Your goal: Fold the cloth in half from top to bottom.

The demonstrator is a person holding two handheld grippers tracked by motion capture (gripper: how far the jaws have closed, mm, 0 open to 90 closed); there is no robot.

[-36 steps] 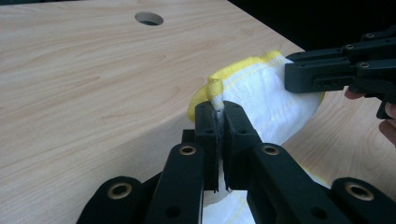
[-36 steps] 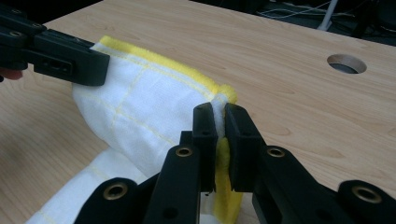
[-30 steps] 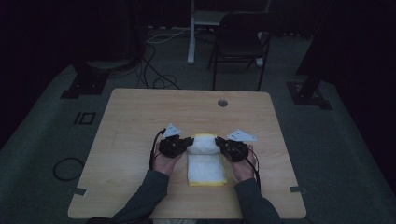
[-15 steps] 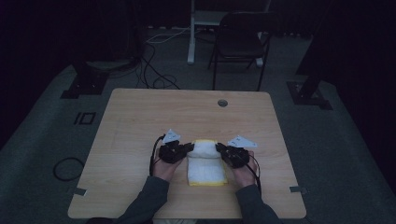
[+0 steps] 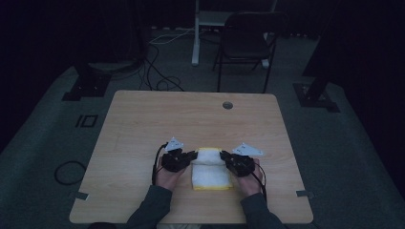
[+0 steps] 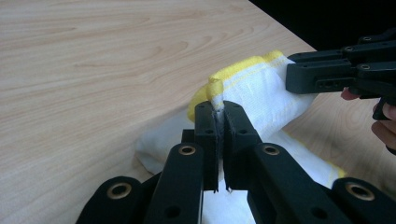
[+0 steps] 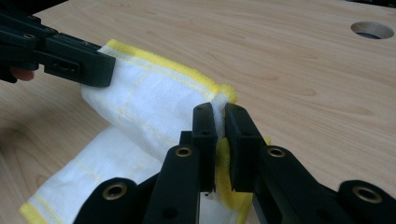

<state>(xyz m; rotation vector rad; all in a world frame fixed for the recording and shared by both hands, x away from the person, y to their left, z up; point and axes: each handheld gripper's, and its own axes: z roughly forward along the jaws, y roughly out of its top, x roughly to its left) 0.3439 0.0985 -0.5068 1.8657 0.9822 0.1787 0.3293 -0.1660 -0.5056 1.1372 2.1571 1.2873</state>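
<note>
Both tongs are clamped on the white cloth [image 5: 210, 171]: left gripper [image 5: 193, 156] at its 9 o'clock corner, right gripper [image 5: 223, 155] at 3 o'clock. Since a second ago they drew the far edge toward 6 o'clock, so the fold on the table [image 5: 143, 119] seems half made.

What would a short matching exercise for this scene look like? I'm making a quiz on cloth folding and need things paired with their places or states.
Things:
1. left claw
2. right claw
3. cloth
4. round hole

Places or states:
A. white with a yellow edge, partly folded over itself
B. in the table top, far from the person
C. shut on the cloth's corner at the left of the high view
D. shut on the cloth's corner at the right of the high view

Pairs: 1-C, 2-D, 3-A, 4-B
</note>
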